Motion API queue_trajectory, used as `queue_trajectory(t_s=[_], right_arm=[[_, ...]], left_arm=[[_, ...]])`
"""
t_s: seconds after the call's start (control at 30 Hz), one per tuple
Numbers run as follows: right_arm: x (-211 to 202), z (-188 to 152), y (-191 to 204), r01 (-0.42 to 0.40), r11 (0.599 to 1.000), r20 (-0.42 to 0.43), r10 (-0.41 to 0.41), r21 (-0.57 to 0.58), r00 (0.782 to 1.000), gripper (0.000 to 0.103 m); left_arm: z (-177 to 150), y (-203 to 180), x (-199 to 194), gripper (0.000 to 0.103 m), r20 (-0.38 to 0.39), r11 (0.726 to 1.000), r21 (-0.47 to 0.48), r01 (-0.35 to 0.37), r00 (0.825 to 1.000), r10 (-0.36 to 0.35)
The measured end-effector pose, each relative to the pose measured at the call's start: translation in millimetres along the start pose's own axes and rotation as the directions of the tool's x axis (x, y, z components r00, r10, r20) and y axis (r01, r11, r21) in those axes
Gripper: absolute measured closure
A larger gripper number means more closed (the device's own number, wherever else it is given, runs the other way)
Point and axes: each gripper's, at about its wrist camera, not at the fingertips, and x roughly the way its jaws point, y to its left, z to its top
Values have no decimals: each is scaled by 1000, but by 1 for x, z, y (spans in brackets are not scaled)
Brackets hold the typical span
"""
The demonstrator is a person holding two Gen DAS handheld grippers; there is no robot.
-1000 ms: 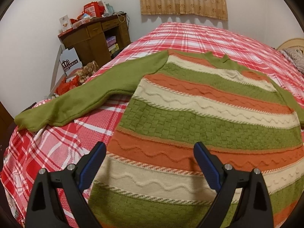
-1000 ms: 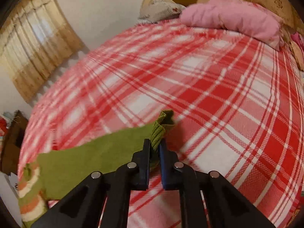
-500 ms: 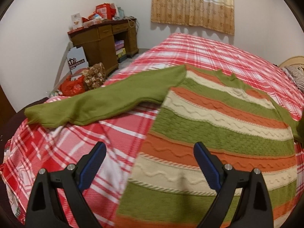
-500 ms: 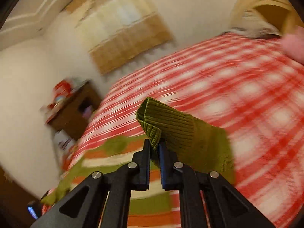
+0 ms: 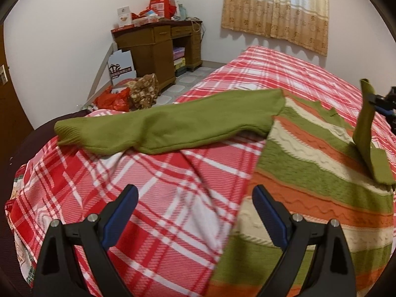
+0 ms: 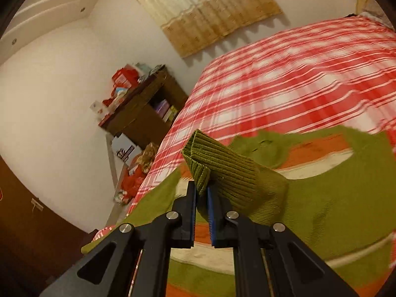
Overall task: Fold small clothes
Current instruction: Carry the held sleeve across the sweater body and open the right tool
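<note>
A knitted sweater (image 5: 309, 173) with green, orange and cream stripes lies flat on the red plaid bedspread (image 5: 160, 198). Its green left sleeve (image 5: 173, 126) stretches out to the left across the bed. My right gripper (image 6: 201, 190) is shut on the ribbed cuff of the right sleeve (image 6: 222, 168) and holds it lifted over the sweater's body (image 6: 334, 210). That raised sleeve (image 5: 366, 128) and the right gripper (image 5: 371, 99) show at the right edge of the left wrist view. My left gripper (image 5: 195, 212) hangs open above the sweater's left edge, holding nothing.
A brown wooden desk (image 5: 158, 47) piled with red boxes stands against the far wall, with bags and clutter (image 5: 128, 94) on the floor beside it. A beige curtain (image 5: 277, 10) hangs behind the bed. The bed's left edge (image 5: 22, 198) drops off near my left gripper.
My right gripper has carried the green cuff from the far side of the bed across over the sweater's body. My left gripper has drifted left, off the sweater's front towards its left edge.
</note>
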Motion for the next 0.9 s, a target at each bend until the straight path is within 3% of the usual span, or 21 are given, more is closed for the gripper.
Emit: queue_trajectory(t_s=[0.37,0.73,0.9], right_arm=[[69,-31,34,-41,999,-98,38,-33,994,95],[129,-62,44,-25,999,-197,18,-35,980,95],[144,-62,37,-94,995,-227,90,-11,970,91]], left_arm=[[1,15,16,7,-19,1000,-30,-6,1000,6],[-2,19,20,7,-28,1000,-24,5,1000,-5],[-3,18,21,7,-33,1000,-18,-1,999,1]])
